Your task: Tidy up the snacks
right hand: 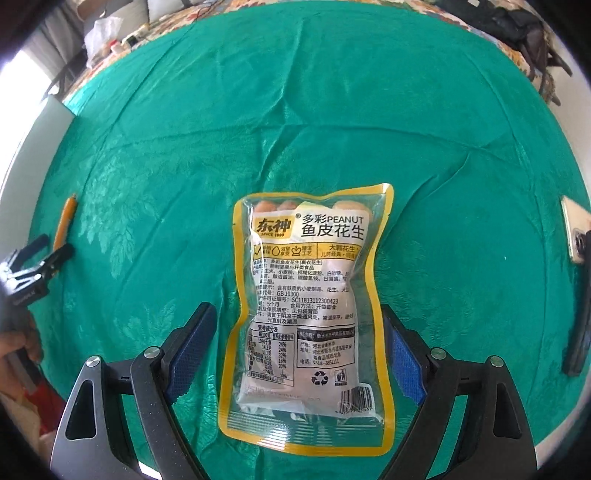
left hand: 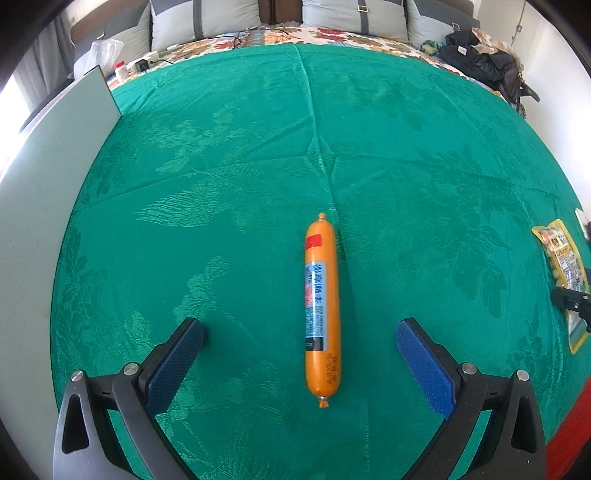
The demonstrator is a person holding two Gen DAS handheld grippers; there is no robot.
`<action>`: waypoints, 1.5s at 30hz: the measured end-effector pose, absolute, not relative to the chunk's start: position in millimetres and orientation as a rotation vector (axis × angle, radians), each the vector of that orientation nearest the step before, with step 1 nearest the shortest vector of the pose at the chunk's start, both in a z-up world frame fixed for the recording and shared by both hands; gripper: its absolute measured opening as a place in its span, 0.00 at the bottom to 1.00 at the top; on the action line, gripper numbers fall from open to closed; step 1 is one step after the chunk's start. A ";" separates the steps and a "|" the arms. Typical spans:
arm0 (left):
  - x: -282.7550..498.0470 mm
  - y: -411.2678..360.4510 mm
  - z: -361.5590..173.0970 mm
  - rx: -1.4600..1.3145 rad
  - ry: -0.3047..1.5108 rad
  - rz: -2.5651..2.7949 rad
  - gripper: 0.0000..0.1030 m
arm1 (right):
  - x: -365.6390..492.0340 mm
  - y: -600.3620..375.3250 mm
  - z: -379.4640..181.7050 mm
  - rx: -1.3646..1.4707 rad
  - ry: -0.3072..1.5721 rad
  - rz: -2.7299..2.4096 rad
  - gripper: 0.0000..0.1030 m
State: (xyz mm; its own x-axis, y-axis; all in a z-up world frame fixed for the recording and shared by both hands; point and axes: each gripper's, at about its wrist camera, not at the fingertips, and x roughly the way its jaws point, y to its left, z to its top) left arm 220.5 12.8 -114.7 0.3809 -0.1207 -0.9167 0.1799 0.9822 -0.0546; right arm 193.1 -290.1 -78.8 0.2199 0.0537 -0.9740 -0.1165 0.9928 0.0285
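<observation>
An orange sausage stick [left hand: 321, 310] with a blue label lies lengthwise on the green cloth [left hand: 221, 184]. My left gripper [left hand: 300, 325] is open above it, with the sausage between the blue pads [left hand: 177, 358] and touching neither. A yellow-edged clear peanut bag [right hand: 306, 295] lies flat on the cloth. My right gripper [right hand: 297, 312] is open and straddles the bag's lower half without pinching it. In the left wrist view the peanut bag [left hand: 565, 273] shows at the far right edge. The right wrist view has the sausage [right hand: 64, 221] and left gripper [right hand: 37, 266] at far left.
A grey board [left hand: 55, 184] stands along the cloth's left side. Pillows [left hand: 207, 18] and dark clothes [left hand: 480, 59] lie beyond the far edge. A gold phone [right hand: 574, 232] rests at the right edge. A person's hand [right hand: 18, 343] holds the left tool.
</observation>
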 end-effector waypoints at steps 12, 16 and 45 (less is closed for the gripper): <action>203.7 17.9 -80.0 -0.045 1.080 -0.317 0.15 | 160.4 -310.0 -31.2 0.102 1.229 0.186 0.54; 183.3 44.1 -45.8 -0.186 1.013 -0.341 0.15 | 155.7 -296.4 -29.7 0.080 1.247 0.198 0.54; 50.4 391.0 8.3 -0.260 0.837 0.331 0.78 | 144.3 194.2 55.2 0.024 1.072 1.022 0.74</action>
State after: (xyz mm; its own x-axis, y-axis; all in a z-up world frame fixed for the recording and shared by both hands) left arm 50.4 391.0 8.3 0.6238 0.1836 -0.7598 -0.3860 0.9176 -0.0952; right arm 144.3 194.2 55.2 0.0893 0.6979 -0.7107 -0.6764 0.5662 0.4710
